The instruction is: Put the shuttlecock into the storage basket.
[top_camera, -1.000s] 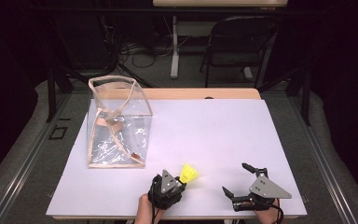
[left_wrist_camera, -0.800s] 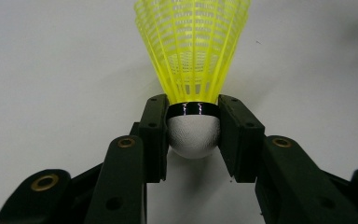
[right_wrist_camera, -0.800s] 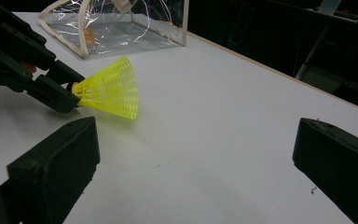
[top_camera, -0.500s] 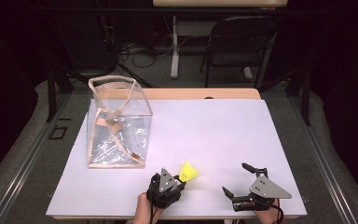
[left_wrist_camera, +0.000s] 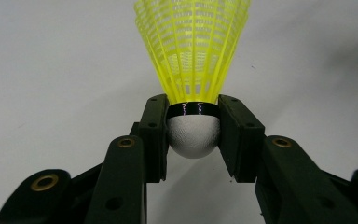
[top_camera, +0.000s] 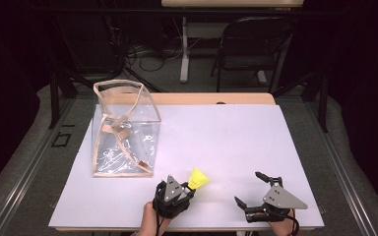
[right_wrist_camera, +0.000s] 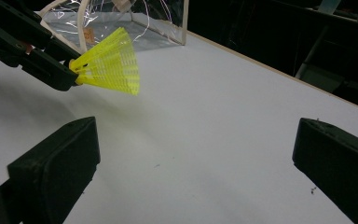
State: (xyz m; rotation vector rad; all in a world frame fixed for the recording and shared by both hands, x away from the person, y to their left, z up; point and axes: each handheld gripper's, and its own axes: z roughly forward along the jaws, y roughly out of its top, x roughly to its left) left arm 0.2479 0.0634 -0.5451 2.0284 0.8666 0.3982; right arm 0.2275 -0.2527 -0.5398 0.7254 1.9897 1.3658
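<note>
While we look down from the high view, the white worktop (top_camera: 236, 142) takes up most of the scene, its far edge showing a strip of bare wood. On its left half stands a clear plastic bag (top_camera: 125, 130) with pale tan trim along its edges and handles, its mouth open toward the top; it sits upright and well apart from both of our hands. In the right gripper view the same bag (right_wrist_camera: 121, 18) shows at the far top, beyond the yellow skirt.

Near the front edge of the worktop we hold the left claw (top_camera: 186, 186) clenched on a shuttlecock (top_camera: 198, 178). In the left gripper view the two black pads (left_wrist_camera: 154, 135) press on either side of the shuttlecock's white rounded head (left_wrist_camera: 193, 135), just below its black band, and the yellow mesh skirt (left_wrist_camera: 193, 46) fans out up and away from the jaws. From the high view the skirt points away from us and a little to the right. Whether it rests on the white surface or hangs just above it we cannot tell. The right gripper view shows the shuttlecock (right_wrist_camera: 109, 67) held level by the left claw (right_wrist_camera: 72, 72), its skirt flaring to the right.

Our right claw (top_camera: 248, 189) lies near the front right part of the worktop, well apart from the shuttlecock. Its jaws are released and stand wide, with bare white surface between them in the right gripper view.
</note>
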